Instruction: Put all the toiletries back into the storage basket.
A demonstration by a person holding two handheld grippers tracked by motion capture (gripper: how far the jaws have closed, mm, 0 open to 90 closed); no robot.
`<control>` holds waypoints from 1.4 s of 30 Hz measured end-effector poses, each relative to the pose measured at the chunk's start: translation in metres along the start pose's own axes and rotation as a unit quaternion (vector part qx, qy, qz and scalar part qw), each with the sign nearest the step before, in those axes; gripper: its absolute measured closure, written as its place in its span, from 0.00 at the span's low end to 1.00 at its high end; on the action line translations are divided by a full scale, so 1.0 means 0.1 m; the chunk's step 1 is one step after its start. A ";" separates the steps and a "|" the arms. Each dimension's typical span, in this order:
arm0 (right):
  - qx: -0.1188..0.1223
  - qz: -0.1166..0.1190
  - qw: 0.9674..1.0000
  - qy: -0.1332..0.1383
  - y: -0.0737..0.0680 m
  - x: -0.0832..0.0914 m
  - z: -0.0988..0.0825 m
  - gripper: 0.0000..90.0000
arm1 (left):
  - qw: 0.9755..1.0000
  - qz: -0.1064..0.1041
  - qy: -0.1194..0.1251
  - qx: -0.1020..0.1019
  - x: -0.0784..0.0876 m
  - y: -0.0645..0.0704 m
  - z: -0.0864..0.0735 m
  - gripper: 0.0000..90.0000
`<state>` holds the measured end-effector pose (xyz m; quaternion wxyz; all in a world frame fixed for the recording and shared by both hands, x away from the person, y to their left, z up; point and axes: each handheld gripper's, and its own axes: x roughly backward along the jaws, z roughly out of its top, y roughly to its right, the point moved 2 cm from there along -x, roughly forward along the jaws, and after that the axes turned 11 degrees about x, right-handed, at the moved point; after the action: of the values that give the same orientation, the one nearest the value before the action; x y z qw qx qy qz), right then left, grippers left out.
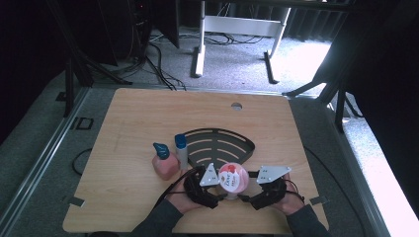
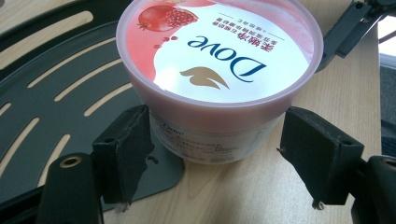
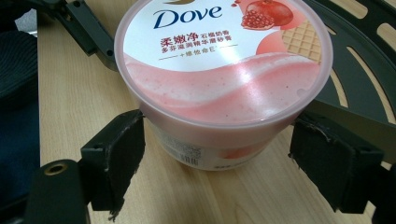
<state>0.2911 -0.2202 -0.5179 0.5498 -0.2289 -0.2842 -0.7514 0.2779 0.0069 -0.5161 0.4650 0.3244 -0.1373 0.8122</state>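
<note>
Looks like a lab/test rig: bare wooden table (image 1: 148, 113), floor cables (image 1: 158, 64), dark curtains, metal stand legs (image 1: 200, 59).

Pink Dove tub (image 3: 223, 70) sits between the right gripper (image 3: 224, 163)'s spread jaws, left one touching.

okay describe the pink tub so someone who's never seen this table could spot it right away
On the wooden table, find the black slotted tray. At its near edge, between both grippers, stands the tub. Unlike the bottles to its left, it's squat, round, with a flat Dove lid.
</note>
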 end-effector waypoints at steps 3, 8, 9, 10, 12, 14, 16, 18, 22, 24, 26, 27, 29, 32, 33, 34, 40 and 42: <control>0.000 0.000 1.000 0.000 0.02 0.00 0.01 0.20 | 1.000 0.000 0.000 0.002 0.00 -0.01 0.02 0.28; 0.001 -0.001 1.000 0.002 0.05 0.01 0.04 0.20 | 1.000 -0.001 0.003 0.006 0.01 -0.04 0.04 0.28; 0.001 0.001 1.000 0.002 0.06 0.01 0.04 0.20 | 1.000 -0.001 0.004 0.007 0.01 -0.04 0.05 0.28; 0.000 0.002 1.000 0.003 0.07 0.01 0.04 0.20 | 1.000 0.000 0.002 0.006 0.02 -0.05 0.06 0.28; 0.000 0.002 1.000 0.002 0.08 0.02 0.05 0.20 | 1.000 0.000 0.001 0.006 0.02 -0.05 0.06 0.28; 0.004 0.001 1.000 0.001 0.10 0.01 0.06 0.20 | 1.000 0.001 0.000 0.008 0.01 -0.07 0.08 0.28; 0.005 -0.002 1.000 0.000 0.11 0.02 0.07 0.20 | 1.000 0.001 0.000 0.008 0.02 -0.08 0.09 0.28; 0.005 -0.002 1.000 0.000 0.12 0.02 0.08 0.20 | 1.000 0.000 0.003 0.009 0.02 -0.09 0.10 0.28; 0.007 -0.003 1.000 0.001 0.15 0.03 0.11 0.20 | 1.000 0.004 0.005 0.010 0.03 -0.10 0.13 0.28; 0.007 -0.003 1.000 0.004 0.17 0.04 0.12 0.20 | 1.000 0.005 0.006 0.010 0.04 -0.11 0.15 0.28; 0.006 -0.003 1.000 0.005 0.19 0.04 0.12 0.20 | 1.000 0.007 0.008 0.010 0.05 -0.11 0.16 0.28; 0.007 -0.003 1.000 0.005 0.20 0.04 0.13 0.20 | 1.000 0.007 0.007 0.008 0.05 -0.12 0.17 0.28; 0.008 -0.004 1.000 0.003 0.21 0.04 0.14 0.20 | 1.000 0.010 0.005 0.008 0.05 -0.13 0.18 0.28; 0.011 -0.006 1.000 0.001 0.22 0.04 0.15 0.20 | 1.000 0.010 0.006 0.011 0.04 -0.14 0.18 0.28; 0.011 -0.006 1.000 0.002 0.23 0.04 0.15 0.20 | 1.000 0.010 0.007 0.012 0.04 -0.14 0.19 0.28; 0.010 -0.006 1.000 0.001 0.23 0.04 0.16 0.20 | 1.000 0.012 0.006 0.012 0.04 -0.15 0.19 0.28; 0.012 -0.006 1.000 0.003 0.27 0.03 0.17 0.20 | 1.000 0.015 0.007 0.014 0.04 -0.17 0.21 0.28; 0.014 -0.006 1.000 0.001 0.28 0.03 0.18 0.20 | 1.000 0.017 0.006 0.013 0.04 -0.17 0.22 0.28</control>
<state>0.3180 -0.2169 -0.4978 0.5487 -0.2189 -0.2955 -0.7508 0.2997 0.0074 -0.4980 0.4475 0.3230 -0.1294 0.8238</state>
